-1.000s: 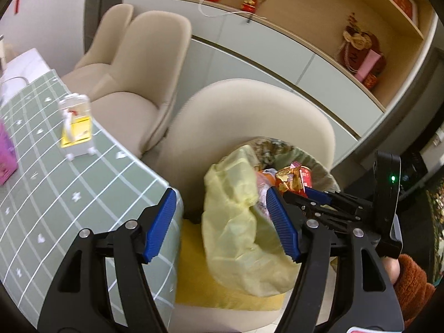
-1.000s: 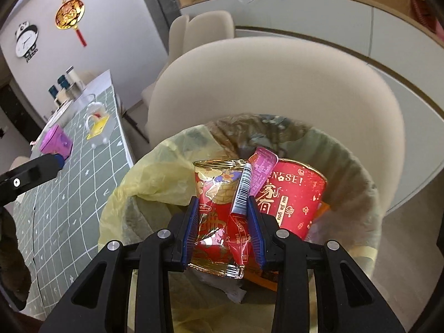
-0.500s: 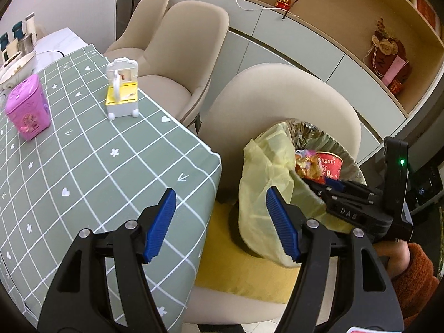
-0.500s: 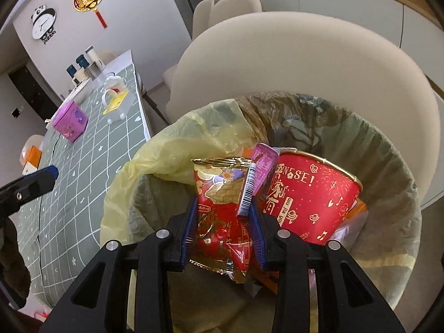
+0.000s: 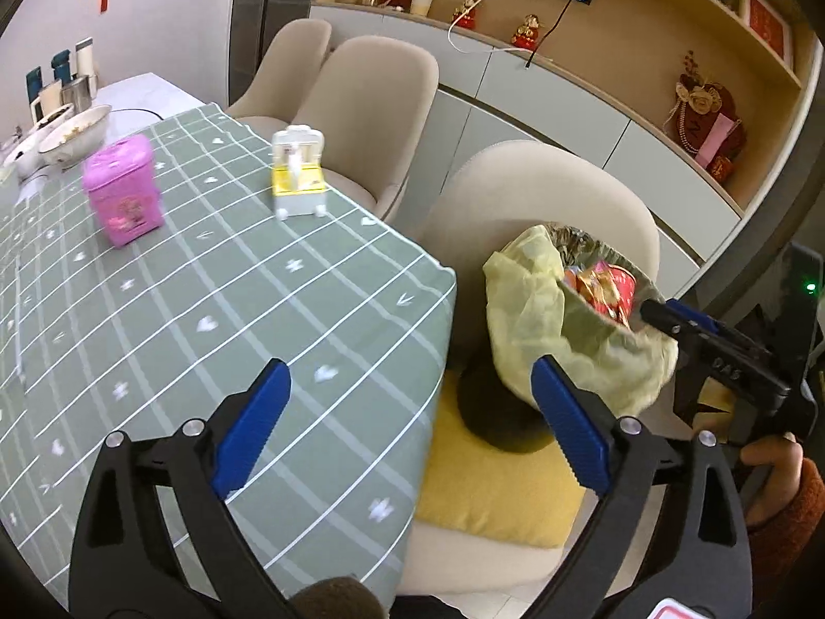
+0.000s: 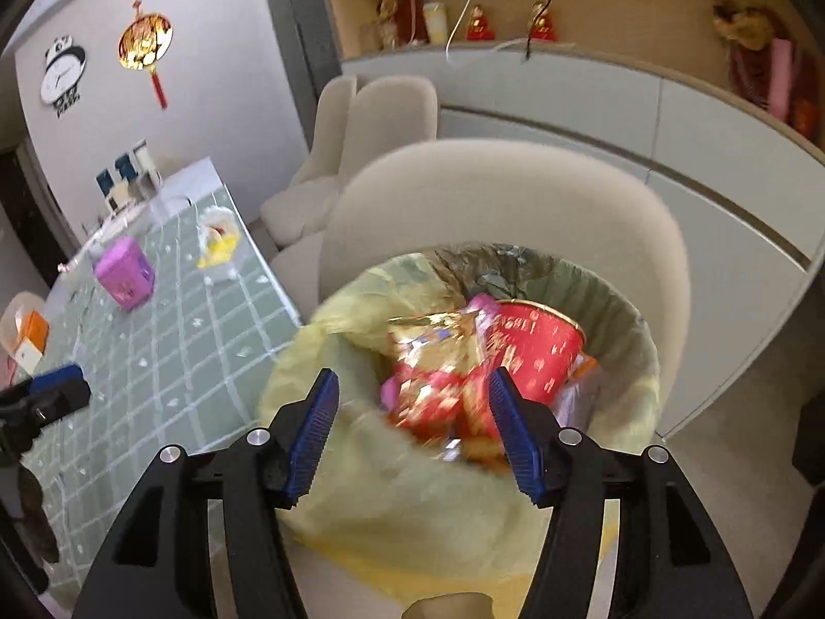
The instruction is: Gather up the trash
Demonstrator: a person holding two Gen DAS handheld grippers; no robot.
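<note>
The right gripper [image 6: 412, 430] stood with its jaws spread wide — they had just been opening — and nothing was pinched between the blue pads. Directly past them, a little below and forward, the red-and-gold snack wrapper [image 6: 438, 387] lay blurred inside the lined bin [image 6: 626, 361], leaning against a red paper cup [image 6: 536, 356] that sat tilted toward the bin's right side. The wrapper's long axis ran roughly up and away from the tongs, so it looked dropped rather than held; the blur made it hard to say whether it had fully settled. The bin stood on a yellow cushion [image 5: 495, 485] on a cream chair [image 6: 515, 196], just beside the table edge.

The left gripper [image 5: 412, 428] was likewise spread, its jaws also just opened further, with nothing between them. It hung over the near corner of the green checked tablecloth [image 5: 206, 309], the bin off to its right and the table stretching away to its left. On that cloth a pink tin [image 5: 124, 191] and a small white-and-yellow carton [image 5: 299, 175] stood upright, well apart from either gripper and further from the right one

The coming move seemed to turn on this — whatever was left to collect lay table-side, forward and left of the left gripper, which was clearly the nearer hand, while the right faced only the bin
</note>
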